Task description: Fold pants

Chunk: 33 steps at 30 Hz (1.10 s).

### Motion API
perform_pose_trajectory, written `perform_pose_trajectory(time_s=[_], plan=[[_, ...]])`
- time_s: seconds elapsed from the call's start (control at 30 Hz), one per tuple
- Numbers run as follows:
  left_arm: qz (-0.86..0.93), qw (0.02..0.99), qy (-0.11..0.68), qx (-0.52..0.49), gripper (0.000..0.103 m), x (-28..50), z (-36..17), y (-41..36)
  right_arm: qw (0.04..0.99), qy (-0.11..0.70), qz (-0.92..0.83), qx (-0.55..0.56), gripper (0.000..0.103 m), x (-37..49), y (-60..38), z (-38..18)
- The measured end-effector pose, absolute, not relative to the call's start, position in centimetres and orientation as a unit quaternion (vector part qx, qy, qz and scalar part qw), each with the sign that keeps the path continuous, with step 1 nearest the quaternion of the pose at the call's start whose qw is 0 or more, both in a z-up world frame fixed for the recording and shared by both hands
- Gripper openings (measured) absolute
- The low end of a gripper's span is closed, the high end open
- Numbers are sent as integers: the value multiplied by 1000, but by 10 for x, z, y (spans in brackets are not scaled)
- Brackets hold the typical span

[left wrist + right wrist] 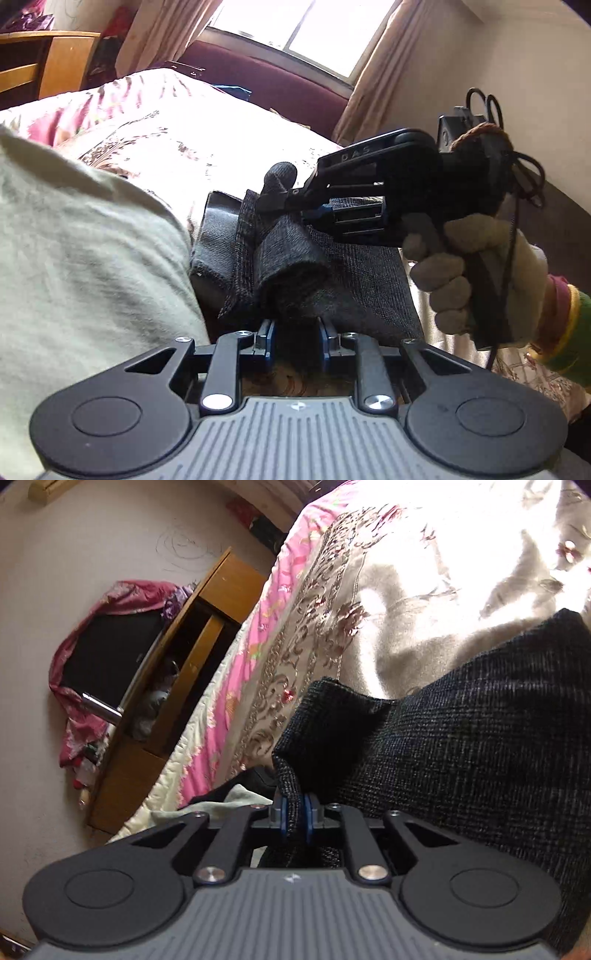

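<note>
**A:** What did the right tool point(295, 814) have?

**B:** Its blue pads were nearly closed on a thin edge of the dark woven pants point(461, 731); cloth ran straight down between them. From the left wrist view the same tool point(273, 199) came in from three o'clock, in a gloved hand point(476, 273), pinching a raised corner.

**A:** And the left tool point(295, 334)?

**B:** Narrowly parted, with a rolled bunch of the pants at its tips. Whether the pads truly pressed the cloth I could not tell; the roll hid the contact.

**A:** Where did the pants lie?

**B:** On the bed's floral bedspread point(406, 590), bunched between the two tools, with a pale green garment point(85, 236) at nine o'clock in the left view.

**A:** How would they handle?

**B:** I judged them soft and limp, fairly thick, light enough to lift by a pinch, and not slippery given the coarse weave. Nothing fragile. They would sag and fold on themselves, so hems and the waistband, taken at corners with both tools spread apart, looked the best holds.
</note>
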<state>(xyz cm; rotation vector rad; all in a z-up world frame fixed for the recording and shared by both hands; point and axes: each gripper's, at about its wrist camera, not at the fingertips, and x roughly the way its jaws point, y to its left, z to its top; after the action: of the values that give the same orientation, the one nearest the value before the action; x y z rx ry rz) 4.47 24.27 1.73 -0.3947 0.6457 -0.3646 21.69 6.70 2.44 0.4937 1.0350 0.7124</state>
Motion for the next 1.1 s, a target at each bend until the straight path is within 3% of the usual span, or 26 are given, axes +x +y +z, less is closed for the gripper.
perform_pose_trajectory(time_s=[0.07, 0.13, 0.43, 0.63, 0.7, 0.83, 0.93, 1.1], plan=[[-176, 912, 307, -207, 36, 36, 17, 252, 776, 482, 334, 233, 20, 218, 70, 23], [-166, 918, 296, -207, 36, 32, 23, 256, 779, 476, 342, 222, 32, 218, 73, 34], [-180, 941, 247, -146, 37, 55, 51, 230, 817, 428, 343, 175, 34, 227, 95, 67], [-148, 937, 291, -125, 37, 85, 30, 232, 843, 393, 354, 96, 34, 209, 78, 73], [-131, 934, 311, -118, 36, 97, 22, 231, 843, 414, 334, 79, 33, 225, 84, 57], [-105, 934, 323, -110, 36, 100, 16, 226, 847, 429, 307, 66, 20, 253, 96, 22], [-103, 933, 328, -110, 36, 99, 20, 225, 856, 410, 310, 48, 26, 255, 106, 21], [-112, 942, 295, -117, 39, 98, 54, 231, 870, 368, 319, 69, 27, 233, 83, 51]])
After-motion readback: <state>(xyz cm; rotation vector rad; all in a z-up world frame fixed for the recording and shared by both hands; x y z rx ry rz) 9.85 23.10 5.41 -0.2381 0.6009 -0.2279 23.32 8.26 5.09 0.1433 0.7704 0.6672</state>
